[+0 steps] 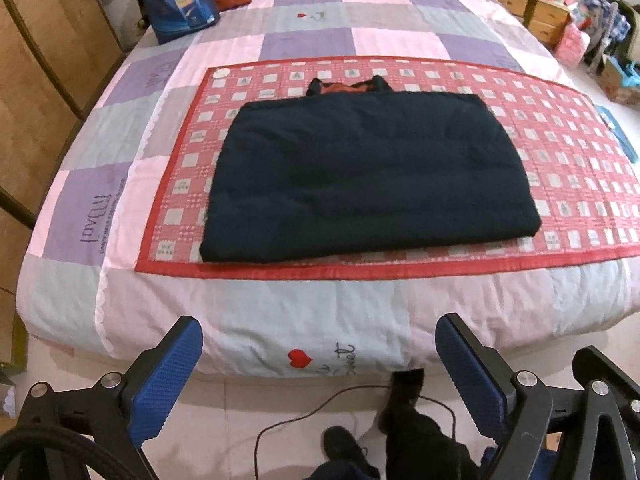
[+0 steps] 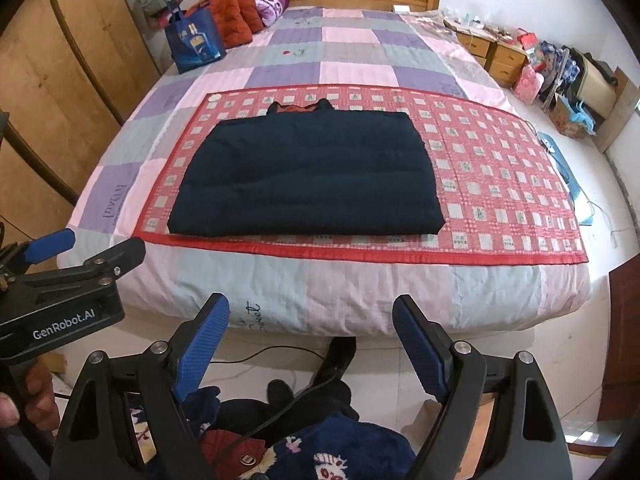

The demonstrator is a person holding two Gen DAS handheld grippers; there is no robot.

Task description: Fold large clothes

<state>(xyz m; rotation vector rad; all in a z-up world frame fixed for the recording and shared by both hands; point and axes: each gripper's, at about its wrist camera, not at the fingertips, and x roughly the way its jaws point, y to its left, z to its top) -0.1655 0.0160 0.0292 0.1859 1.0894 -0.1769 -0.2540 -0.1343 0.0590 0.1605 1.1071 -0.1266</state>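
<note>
Navy padded garment (image 1: 368, 176) lies folded flat at mat (image 1: 560, 184) centre, collar at 12 o'clock, tidy for stacking. Left gripper (image 1: 320, 376) and right gripper (image 2: 310, 344), at 6 o'clock off bed (image 1: 280, 320), jaws spread, empty; prob. clearing away.

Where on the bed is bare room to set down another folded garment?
Free: red checked mat right of the folded dark jacket, and the quilt between mat and headboard. Crowded: far left corner, with blue bag and orange jacket.
</note>
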